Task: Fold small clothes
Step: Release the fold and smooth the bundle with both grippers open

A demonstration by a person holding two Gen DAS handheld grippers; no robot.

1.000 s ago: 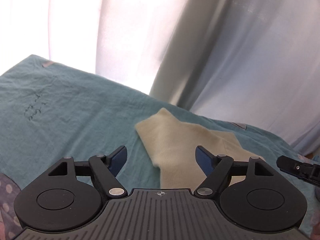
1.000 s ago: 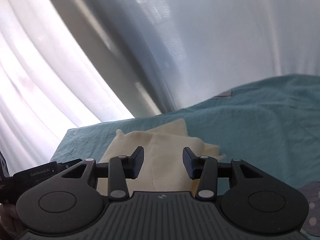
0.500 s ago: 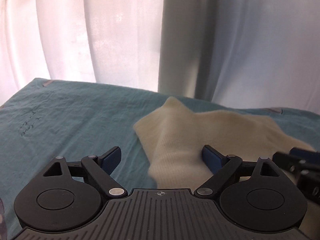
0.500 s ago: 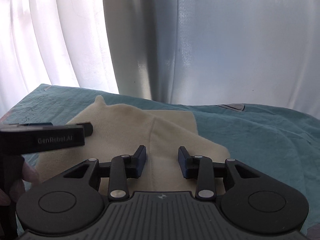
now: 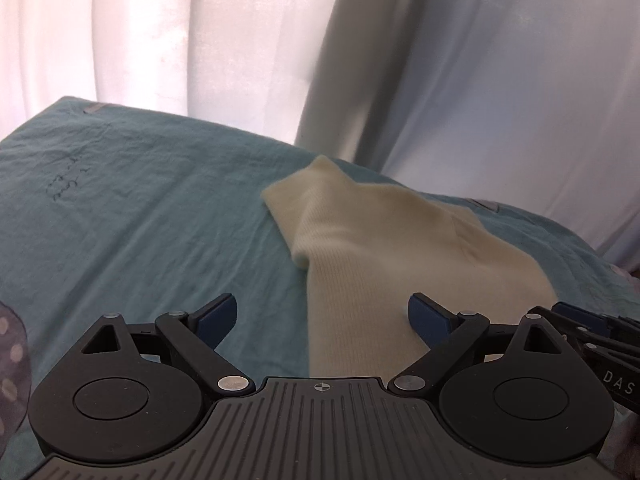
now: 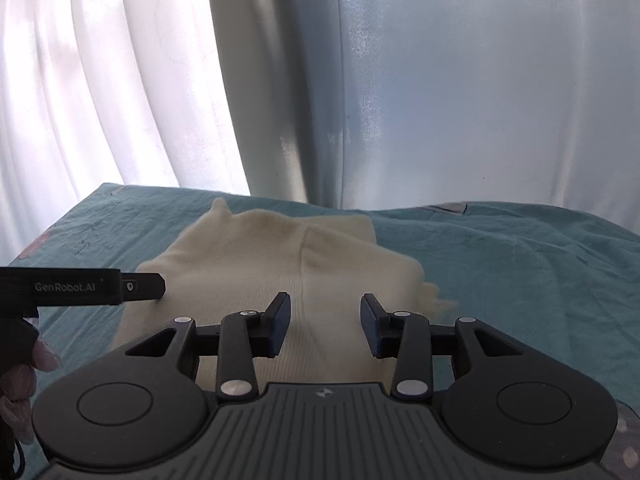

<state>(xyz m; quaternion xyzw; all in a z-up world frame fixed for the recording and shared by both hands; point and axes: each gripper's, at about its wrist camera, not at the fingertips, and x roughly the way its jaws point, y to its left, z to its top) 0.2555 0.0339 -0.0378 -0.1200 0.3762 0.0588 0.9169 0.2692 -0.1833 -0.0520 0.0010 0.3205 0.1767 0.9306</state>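
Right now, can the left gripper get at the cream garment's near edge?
Probably yes: the left gripper is wide open just above the cream garment, nothing between them; the right gripper sits alongside, not blocking.

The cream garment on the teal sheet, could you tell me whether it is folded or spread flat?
Folded: the cream garment shows one layer lying over another.

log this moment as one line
garment: cream knit garment flat on teal sheet | left gripper: open, nothing held | right gripper: jaws opening, nothing held

Teal bedsheet (image 5: 140, 216), handwriting on it (image 5: 64, 182), pale curtains (image 6: 440, 100) behind
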